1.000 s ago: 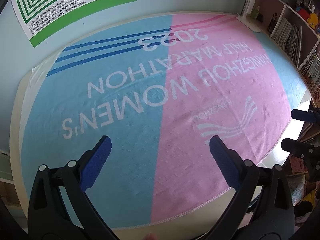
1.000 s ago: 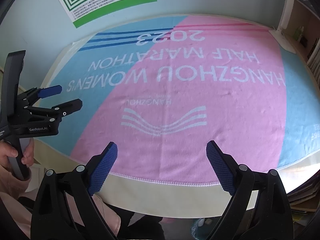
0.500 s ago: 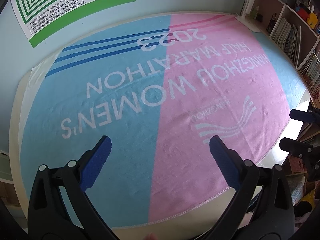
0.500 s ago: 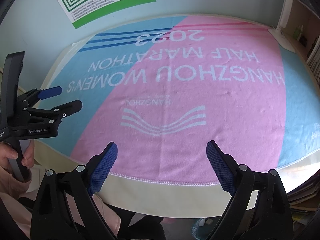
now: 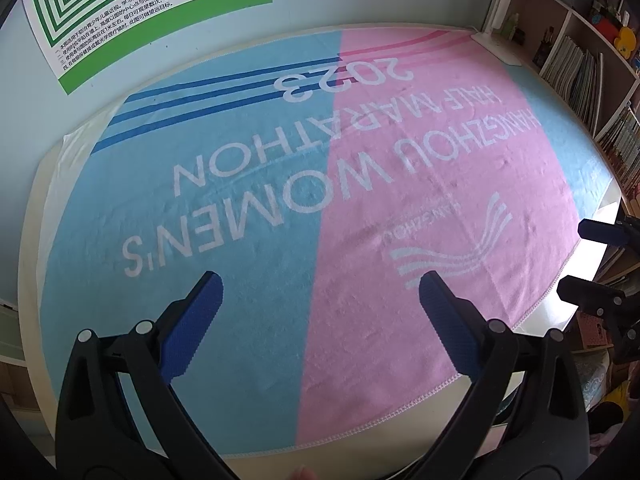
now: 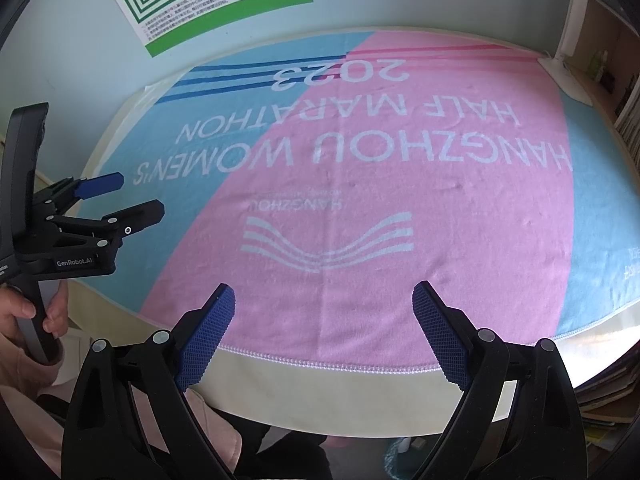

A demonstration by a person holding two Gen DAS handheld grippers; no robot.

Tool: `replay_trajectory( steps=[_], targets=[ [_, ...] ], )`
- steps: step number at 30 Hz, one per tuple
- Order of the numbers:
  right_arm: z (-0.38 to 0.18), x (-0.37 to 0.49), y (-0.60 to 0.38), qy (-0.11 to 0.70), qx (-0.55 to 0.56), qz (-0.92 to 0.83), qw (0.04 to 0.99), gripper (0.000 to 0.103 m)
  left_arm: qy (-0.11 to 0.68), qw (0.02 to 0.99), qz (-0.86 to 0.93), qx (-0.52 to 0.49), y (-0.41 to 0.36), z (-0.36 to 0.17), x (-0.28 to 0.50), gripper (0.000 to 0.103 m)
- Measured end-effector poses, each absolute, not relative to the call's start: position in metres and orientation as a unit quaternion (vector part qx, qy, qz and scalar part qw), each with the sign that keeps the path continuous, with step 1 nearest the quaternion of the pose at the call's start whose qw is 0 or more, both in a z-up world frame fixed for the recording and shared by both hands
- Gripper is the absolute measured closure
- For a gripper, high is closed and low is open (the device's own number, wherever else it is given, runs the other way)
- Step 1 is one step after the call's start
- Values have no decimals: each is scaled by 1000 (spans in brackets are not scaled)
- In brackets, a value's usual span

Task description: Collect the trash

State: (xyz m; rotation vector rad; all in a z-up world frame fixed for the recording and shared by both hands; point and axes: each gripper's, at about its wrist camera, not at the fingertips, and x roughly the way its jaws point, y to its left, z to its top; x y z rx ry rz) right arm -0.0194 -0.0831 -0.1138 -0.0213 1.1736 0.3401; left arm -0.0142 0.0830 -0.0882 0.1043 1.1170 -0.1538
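No trash shows in either view. A blue and pink towel [image 5: 320, 184] printed with white lettering covers the cream table [image 6: 320, 384]. My left gripper [image 5: 320, 292] hangs open over the towel's near part, blue pads wide apart, nothing between them. My right gripper [image 6: 324, 300] stands open above the towel's front hem, also with nothing in it. In the right wrist view the left gripper [image 6: 136, 196] appears at the left edge, a hand [image 6: 24, 312] around its handle. The right gripper's fingers [image 5: 592, 292] poke in at the right edge of the left wrist view.
A green and white poster [image 5: 132, 4] hangs on the pale wall behind the table. A bookshelf [image 5: 580, 60] full of books stands at the right. A white lamp base [image 6: 564, 76] rests on the table's far right corner. Stacked books [image 6: 612, 392] lie below the right edge.
Both views have barely shifted; the left gripper drifted slightly. Both grippers stay open.
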Motion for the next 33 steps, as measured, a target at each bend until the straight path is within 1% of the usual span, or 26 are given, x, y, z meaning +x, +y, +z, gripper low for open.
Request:
replay_trajectory(
  steps=[33],
  targets=[
    [-114,-19,-83,553,-11,157,818,13,526,846,-68,51,85,-89,-19,7]
  ],
)
